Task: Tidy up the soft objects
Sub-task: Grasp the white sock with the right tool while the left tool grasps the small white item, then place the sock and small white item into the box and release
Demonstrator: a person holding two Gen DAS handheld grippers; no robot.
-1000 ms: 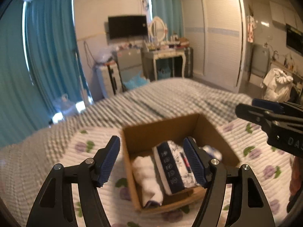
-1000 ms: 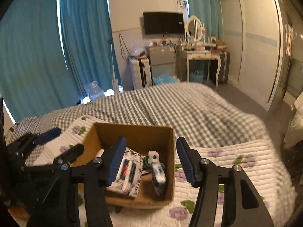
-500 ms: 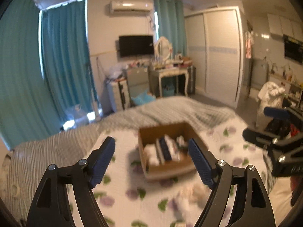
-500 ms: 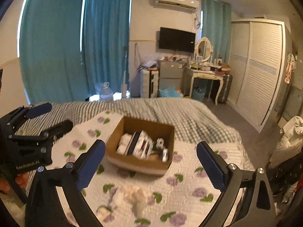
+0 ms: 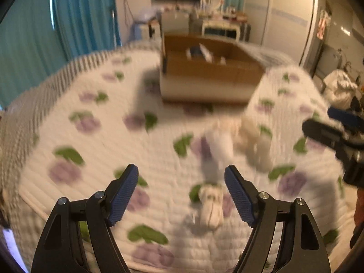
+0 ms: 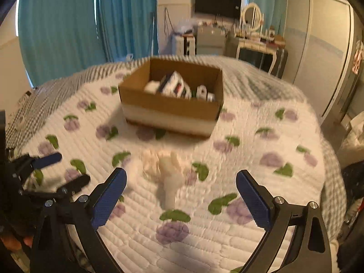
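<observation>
On the near side of the cardboard box (image 6: 173, 100), loose pale soft items (image 6: 163, 168) lie bunched on the flowered quilt (image 6: 261, 182) of the bed, apart from the box and not yet put away. They look like socks or small cloths, but blur hides which. Inside the box some folded pieces (image 6: 175, 86) already stand on edge in a row.

Both claws are spread wide and carry nothing. The right claw (image 6: 180, 195) hangs over the quilt nearer than the box, with the pale bundle lying between and just beyond its fingertips. The left claw (image 5: 182, 191) hangs over the quilt on the same near side, with one small white piece (image 5: 211, 207) between its fingers (image 5: 124, 193).

The step in hand appears to be picking up the next loose piece. To do it well, I would choose one piece only, lower the claw until the pads straddle its thick middle, and press slightly into the quilt before closing, so the fabric bunches rather than slips. Catching quilt along with the piece is the risk; lift slowly and check. Then carry it over the box's near wall and set it beside the standing pieces.
</observation>
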